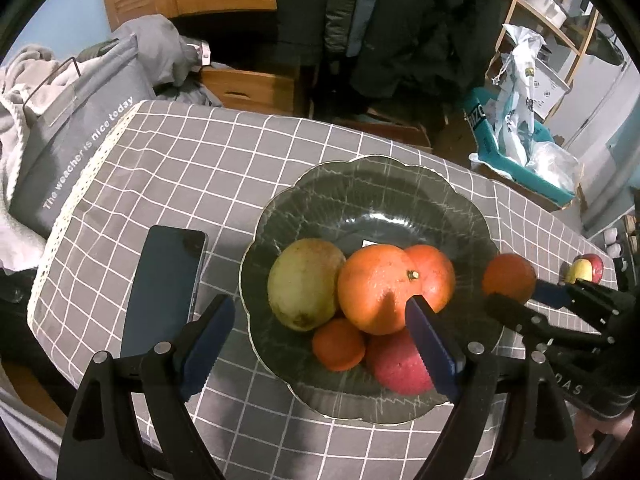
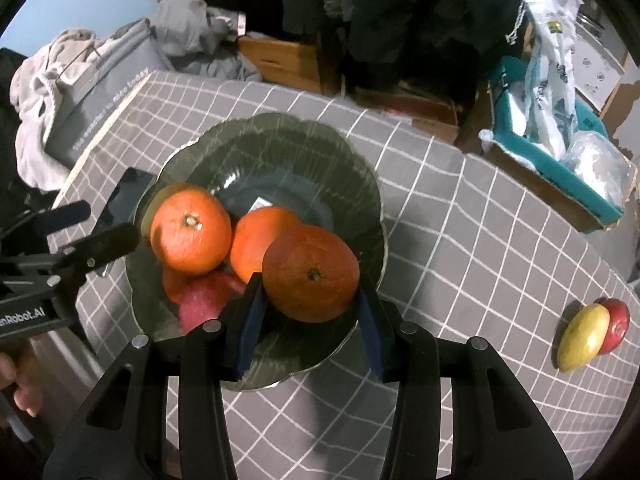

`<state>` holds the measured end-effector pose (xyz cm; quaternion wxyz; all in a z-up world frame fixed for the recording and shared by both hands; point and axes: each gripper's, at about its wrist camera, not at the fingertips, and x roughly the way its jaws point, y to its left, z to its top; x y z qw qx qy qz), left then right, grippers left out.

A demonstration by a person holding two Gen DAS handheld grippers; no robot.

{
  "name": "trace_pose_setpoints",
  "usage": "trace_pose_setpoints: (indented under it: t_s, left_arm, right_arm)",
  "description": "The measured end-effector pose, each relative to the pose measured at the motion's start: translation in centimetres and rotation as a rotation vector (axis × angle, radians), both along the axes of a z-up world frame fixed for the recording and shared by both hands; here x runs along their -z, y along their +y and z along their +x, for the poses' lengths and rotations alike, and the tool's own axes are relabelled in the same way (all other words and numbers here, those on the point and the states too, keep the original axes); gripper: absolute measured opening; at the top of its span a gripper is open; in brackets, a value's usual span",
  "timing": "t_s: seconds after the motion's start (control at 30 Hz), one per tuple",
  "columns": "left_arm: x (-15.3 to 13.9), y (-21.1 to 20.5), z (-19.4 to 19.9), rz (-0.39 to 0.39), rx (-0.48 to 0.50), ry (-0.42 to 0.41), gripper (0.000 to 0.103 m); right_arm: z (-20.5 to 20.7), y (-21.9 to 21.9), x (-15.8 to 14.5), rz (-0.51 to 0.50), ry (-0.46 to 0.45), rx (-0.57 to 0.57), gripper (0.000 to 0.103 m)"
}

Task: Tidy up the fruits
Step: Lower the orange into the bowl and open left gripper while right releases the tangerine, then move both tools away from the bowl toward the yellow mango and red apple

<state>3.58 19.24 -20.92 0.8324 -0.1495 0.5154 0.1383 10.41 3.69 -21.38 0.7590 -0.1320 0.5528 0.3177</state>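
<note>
A dark scalloped glass bowl (image 1: 372,192) stands on the checked tablecloth and holds a green-yellow mango (image 1: 304,284), two big oranges (image 1: 376,288), a small orange (image 1: 338,344) and a red apple (image 1: 400,364). My right gripper (image 2: 310,308) is shut on an orange (image 2: 311,272) and holds it above the bowl's near right rim (image 2: 360,168); the held orange also shows in the left wrist view (image 1: 509,278). My left gripper (image 1: 320,320) is open and empty, over the bowl's near left side. A yellow mango (image 2: 582,338) and a red apple (image 2: 616,326) lie on the cloth at the right.
A black phone (image 1: 164,288) lies left of the bowl. A grey laundry bag (image 1: 76,140) with clothes stands beyond the table's left edge. A teal box (image 2: 560,160) with plastic bags sits behind the table at the right.
</note>
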Motion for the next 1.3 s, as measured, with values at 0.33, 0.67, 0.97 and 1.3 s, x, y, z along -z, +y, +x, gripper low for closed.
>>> trace_pose_setpoints:
  t_s: [0.33,0.67,0.97,1.3]
  left_arm:
    - [-0.6,0.1,-0.1,-0.007,-0.002,-0.017,0.088]
    - [-2.3,-1.1,-0.2,0.003,0.018,-0.064,0.088]
    - [-4.8,-3.9,0.3,0.023,0.078,-0.127,0.088]
    - [-8.0,-8.1,1.0,0.061,0.168,-0.198,0.092]
  right_arm:
    - [0.0,-0.7,-1.4,0.018,-0.027,0.024,0.062]
    - [0.6,-2.7,-4.0,0.007,-0.123,0.095,0.063]
    - [0.2,-5.8,-7.3,0.028,-0.217,0.15,0.069]
    - [-0.8,-10.5,-10.4,0.039,-0.306,0.223,0.072]
